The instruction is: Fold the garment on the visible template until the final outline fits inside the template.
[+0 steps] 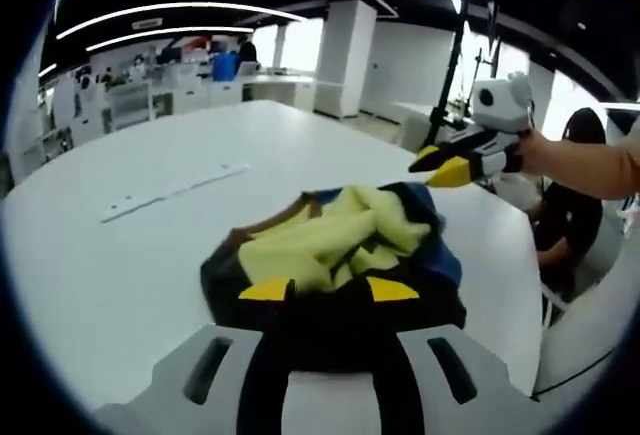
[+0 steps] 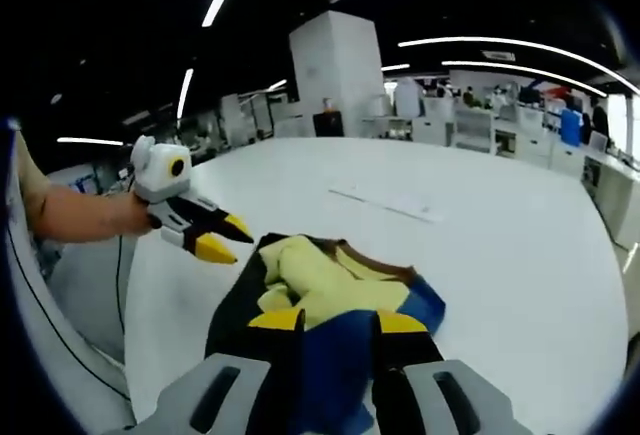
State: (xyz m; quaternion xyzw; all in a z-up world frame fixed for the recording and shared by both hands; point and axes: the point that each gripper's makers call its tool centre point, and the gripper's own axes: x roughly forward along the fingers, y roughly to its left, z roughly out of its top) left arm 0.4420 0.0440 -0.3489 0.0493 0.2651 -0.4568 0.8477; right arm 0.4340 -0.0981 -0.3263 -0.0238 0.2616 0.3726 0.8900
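- Garment (image 1: 340, 245), a crumpled heap of yellow, black, blue and brown, sits on the white table (image 1: 120, 255), near its rounded right edge in the left gripper view.
- Wide bare tabletop stretches left of it, with a flat white strip (image 1: 175, 192) lying well apart.
- Left gripper (image 1: 328, 290) has its jaws spread just above the near folds, gripping nothing.
- Right gripper (image 2: 338, 321) also stands open over the blue fold, and the table edge lies close behind.
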